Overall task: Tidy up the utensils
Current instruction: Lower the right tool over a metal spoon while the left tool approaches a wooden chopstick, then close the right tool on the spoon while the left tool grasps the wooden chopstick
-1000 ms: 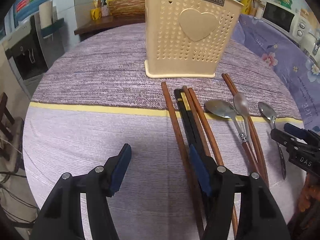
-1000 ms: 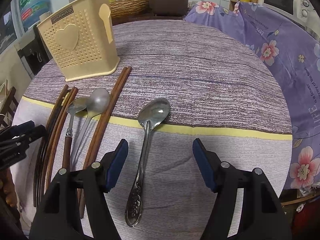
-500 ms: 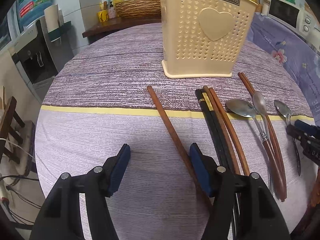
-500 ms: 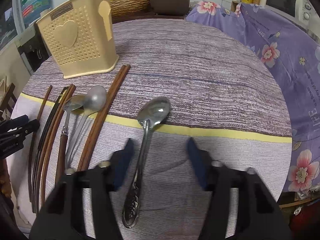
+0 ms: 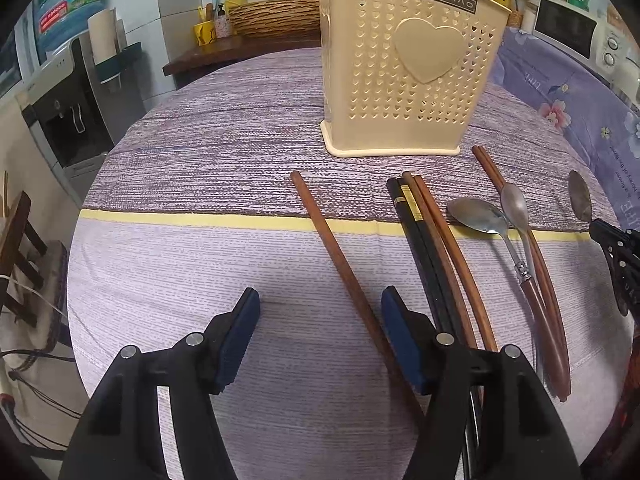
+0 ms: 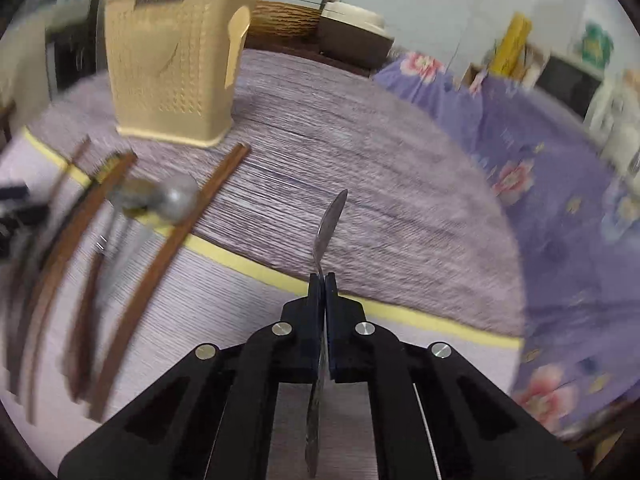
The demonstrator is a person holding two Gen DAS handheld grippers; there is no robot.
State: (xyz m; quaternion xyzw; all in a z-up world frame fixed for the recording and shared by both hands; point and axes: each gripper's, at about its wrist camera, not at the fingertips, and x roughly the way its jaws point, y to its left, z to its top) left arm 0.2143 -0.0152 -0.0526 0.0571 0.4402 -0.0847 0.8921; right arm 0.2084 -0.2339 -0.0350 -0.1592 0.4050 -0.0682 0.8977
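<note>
The right gripper point(image 6: 324, 280) is clenching a steel spoon point(image 6: 330, 220) edge-on ahead of its tips, risking a twist or slip, while the left gripper point(image 5: 316, 312) is hovering open beside a lone chopstick point(image 5: 336, 256).

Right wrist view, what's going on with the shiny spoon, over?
Right gripper shut on silver metal spoon, turned on edge. Left gripper open, single brown wooden chopstick between fingers. Beige perforated plastic holder ahead, nothing blocking.
</note>
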